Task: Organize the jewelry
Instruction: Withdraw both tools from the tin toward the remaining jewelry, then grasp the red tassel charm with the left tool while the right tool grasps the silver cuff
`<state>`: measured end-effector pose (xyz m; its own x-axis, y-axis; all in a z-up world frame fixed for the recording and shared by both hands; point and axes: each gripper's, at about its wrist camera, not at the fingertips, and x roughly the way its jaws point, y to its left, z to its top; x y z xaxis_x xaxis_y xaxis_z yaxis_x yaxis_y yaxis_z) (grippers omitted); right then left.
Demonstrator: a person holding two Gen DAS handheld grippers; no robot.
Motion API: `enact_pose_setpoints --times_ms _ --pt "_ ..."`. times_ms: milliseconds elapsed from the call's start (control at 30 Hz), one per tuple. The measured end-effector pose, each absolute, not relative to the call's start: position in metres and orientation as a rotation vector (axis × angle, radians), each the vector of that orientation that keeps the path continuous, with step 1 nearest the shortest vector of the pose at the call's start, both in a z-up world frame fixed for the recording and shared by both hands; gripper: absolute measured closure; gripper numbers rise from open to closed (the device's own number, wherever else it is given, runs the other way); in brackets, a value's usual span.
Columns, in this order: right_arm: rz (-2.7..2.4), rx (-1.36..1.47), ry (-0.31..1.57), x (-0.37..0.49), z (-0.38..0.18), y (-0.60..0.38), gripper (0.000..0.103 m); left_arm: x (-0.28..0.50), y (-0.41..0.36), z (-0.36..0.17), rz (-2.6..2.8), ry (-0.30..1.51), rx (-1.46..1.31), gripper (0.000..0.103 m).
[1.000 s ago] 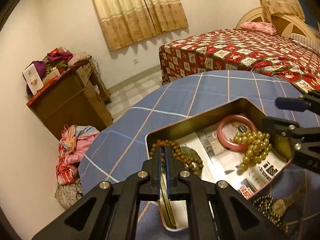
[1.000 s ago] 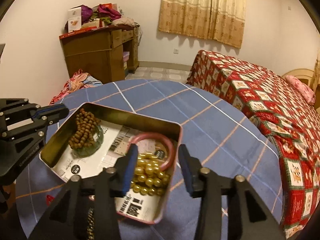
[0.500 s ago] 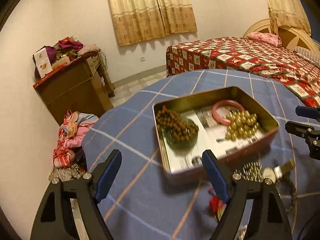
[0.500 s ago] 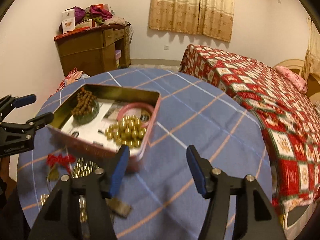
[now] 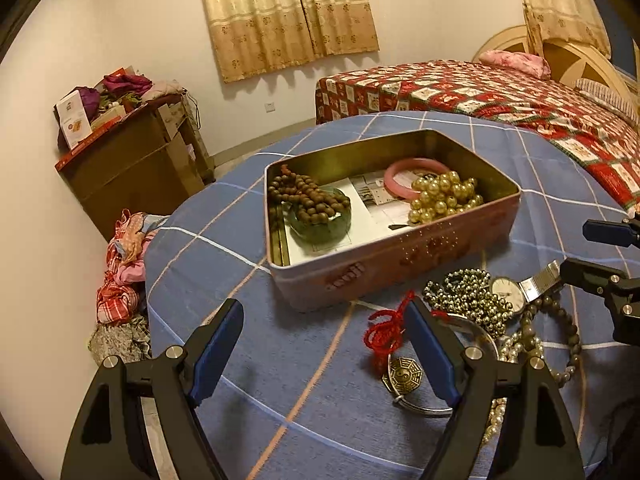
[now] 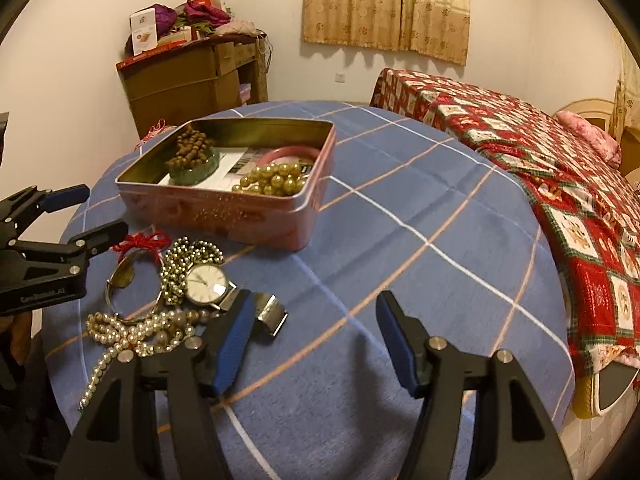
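While the tin (image 5: 394, 254) sits mid-table holding beads and a bangle (image 5: 416, 168), loose jewelry including a watch (image 6: 205, 284) lies at its 5 o'clock; left gripper (image 5: 324, 346) gapes wide and empty, right gripper (image 6: 314, 340) is opening, nothing between its jaws
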<state>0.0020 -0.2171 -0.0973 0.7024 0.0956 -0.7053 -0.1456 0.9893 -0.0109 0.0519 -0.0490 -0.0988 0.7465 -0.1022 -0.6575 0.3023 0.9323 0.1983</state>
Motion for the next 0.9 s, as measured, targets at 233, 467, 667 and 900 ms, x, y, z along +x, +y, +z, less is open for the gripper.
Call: enact_pose_setpoints --times_ms 233,467,667,900 --pt "0.136 -0.055 0.779 0.003 -0.099 -0.217 0.034 0.058 -0.054 -0.111 -0.257 0.732 0.298 0.022" --pt "0.143 -0.050 0.782 0.003 -0.101 -0.216 0.033 0.055 -0.058 -0.111 -0.335 0.747 0.278 0.098" --pt "0.164 -0.057 0.786 0.001 -0.102 -0.213 0.033 0.047 -0.046 -0.090 -0.349 0.705 0.222 0.103" --pt "0.189 -0.061 0.796 0.002 -0.105 -0.209 0.033 0.044 -0.034 -0.084 -0.326 0.688 0.217 0.103"
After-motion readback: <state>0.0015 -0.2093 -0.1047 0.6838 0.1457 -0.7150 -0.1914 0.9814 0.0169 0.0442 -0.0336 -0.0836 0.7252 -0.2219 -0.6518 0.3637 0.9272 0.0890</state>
